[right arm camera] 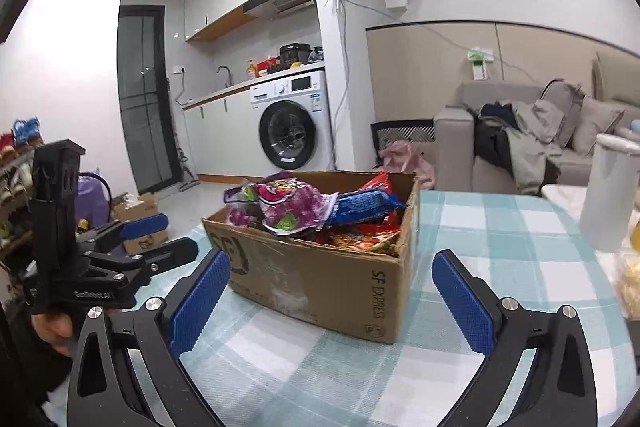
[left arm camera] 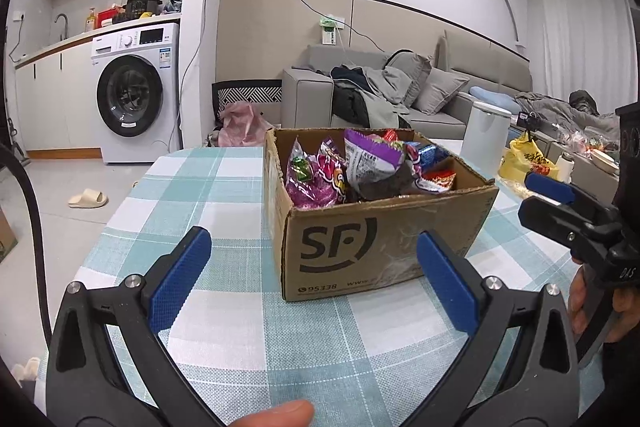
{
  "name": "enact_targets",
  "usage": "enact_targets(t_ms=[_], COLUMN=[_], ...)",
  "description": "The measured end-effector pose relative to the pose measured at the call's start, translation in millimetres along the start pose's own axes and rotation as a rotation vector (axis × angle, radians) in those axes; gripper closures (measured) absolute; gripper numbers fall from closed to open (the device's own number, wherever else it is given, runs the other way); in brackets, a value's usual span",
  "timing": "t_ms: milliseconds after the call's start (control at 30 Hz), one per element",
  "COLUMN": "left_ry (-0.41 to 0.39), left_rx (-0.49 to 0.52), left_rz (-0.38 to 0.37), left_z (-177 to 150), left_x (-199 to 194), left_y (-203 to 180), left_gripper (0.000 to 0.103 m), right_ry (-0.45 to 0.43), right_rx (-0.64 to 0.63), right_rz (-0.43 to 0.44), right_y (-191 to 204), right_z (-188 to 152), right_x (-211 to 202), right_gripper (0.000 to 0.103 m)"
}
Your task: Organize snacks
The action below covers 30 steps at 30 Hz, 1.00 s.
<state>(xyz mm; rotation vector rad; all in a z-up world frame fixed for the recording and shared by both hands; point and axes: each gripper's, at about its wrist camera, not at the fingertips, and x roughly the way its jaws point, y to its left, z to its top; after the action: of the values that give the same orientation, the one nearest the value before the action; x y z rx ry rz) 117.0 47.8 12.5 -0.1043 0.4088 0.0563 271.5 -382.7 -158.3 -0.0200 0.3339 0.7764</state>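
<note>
Left wrist view shows your left tool (left arm camera: 314,279) hanging with its blue pads spread wide and nothing between them, just short of the cardboard box (left arm camera: 384,239) on the checked surface (left arm camera: 208,187). Your right tool (right arm camera: 330,297) is likewise released and empty, facing the box's other corner. The snack packets (left arm camera: 360,167) are all heaped inside the box, purple, blue and red wrappers rising above the rim; none shows on the cloth around it. That fits either a gathering already finished or a sorting-out yet to come, and you cannot settle which from here. Any further grip would have to come down from above, since the packets are crinkly, overlapping and walled in by cardboard.
</note>
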Motion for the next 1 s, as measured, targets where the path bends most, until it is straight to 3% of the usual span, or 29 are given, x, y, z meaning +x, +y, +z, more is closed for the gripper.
enact_targets(t_ms=[1000], left_ry=[-0.017], left_rx=[0.012], left_rz=[0.009], left_z=[-7.1], left_x=[3.0], left_y=[-1.5], left_gripper=[0.001], right_ry=[-0.026], right_rx=[0.004], right_rz=[-0.015], right_y=[-6.6], right_z=[-8.3], right_x=[-1.2], right_gripper=[0.000])
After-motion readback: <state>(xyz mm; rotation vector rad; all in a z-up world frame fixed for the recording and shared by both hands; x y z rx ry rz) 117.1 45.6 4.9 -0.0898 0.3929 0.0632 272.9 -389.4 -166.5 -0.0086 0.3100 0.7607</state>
